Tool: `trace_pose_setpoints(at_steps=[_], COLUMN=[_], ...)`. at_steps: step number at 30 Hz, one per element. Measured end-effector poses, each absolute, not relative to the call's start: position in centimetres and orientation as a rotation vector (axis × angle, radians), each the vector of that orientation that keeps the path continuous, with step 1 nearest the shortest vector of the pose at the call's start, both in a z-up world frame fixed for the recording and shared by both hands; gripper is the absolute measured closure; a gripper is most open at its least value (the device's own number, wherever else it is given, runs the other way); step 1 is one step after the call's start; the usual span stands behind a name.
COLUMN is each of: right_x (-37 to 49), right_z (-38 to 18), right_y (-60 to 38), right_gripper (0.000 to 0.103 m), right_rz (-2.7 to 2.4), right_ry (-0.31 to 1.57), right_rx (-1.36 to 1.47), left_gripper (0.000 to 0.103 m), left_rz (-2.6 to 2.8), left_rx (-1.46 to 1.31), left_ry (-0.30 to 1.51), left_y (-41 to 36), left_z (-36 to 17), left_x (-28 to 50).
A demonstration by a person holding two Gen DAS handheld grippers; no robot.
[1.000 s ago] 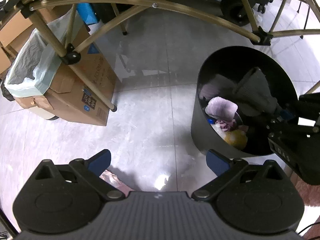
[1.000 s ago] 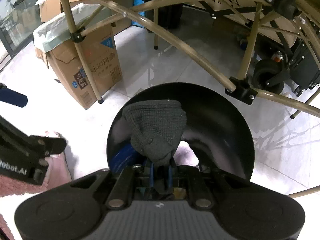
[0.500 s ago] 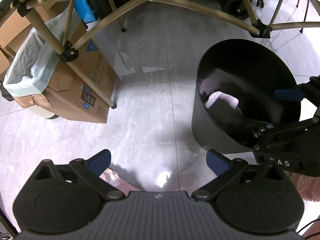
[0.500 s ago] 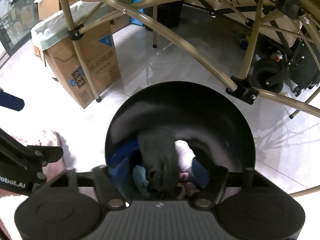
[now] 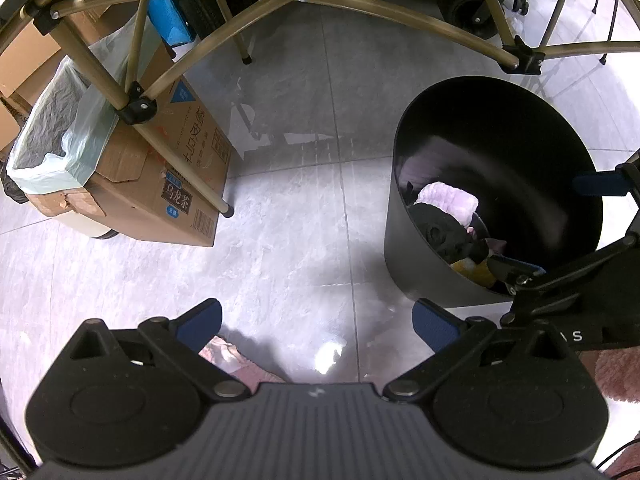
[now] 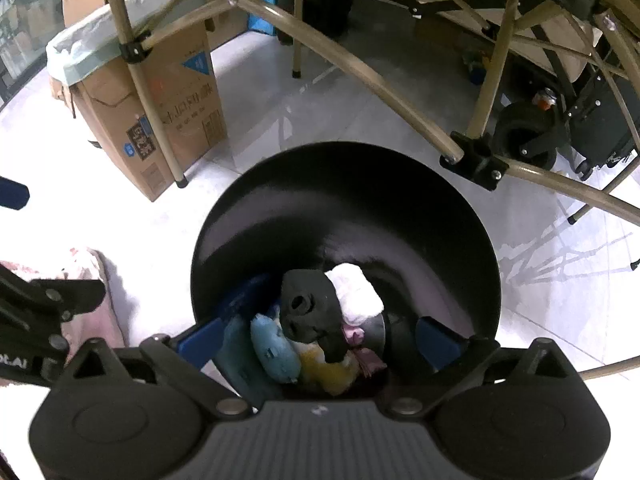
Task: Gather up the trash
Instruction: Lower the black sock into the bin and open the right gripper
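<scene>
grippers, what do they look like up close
Both match: the left gripper and right gripper have matte black bodies with a ribbed centre plate, round pivot discs, silver pins, and black linkage arms ending in fingers with blue pads. White lettering marks the side.

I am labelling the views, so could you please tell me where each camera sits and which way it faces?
Left wrist: on the left tool, facing steeply down at floor, with the black bin to the right; the right tool intrudes.
Right wrist: on the right tool, jaws opening above the bin.
Both share the bin and cardboard box.
</scene>
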State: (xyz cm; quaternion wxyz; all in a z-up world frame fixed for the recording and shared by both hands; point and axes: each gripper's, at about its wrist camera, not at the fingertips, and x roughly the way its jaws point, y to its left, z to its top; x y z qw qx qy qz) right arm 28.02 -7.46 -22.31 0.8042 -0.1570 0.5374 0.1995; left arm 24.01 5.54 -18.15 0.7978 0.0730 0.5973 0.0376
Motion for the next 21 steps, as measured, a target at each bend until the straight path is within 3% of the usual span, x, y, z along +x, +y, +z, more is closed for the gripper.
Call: trace_pose_setpoints(at_steps=[21], right_x=[27.93], right_z=[-22.17], right_y=[-8.38], right_gripper=[0.0], right_rz=[0.394], right_ry=[1.16], right_rx=[-0.341], left_gripper=[0.0], left_rz=[0.071], left_rx=[0.165], left_ry=[1.27], left_y=[4.82], left_z=[-17.77], left_x=[24.13])
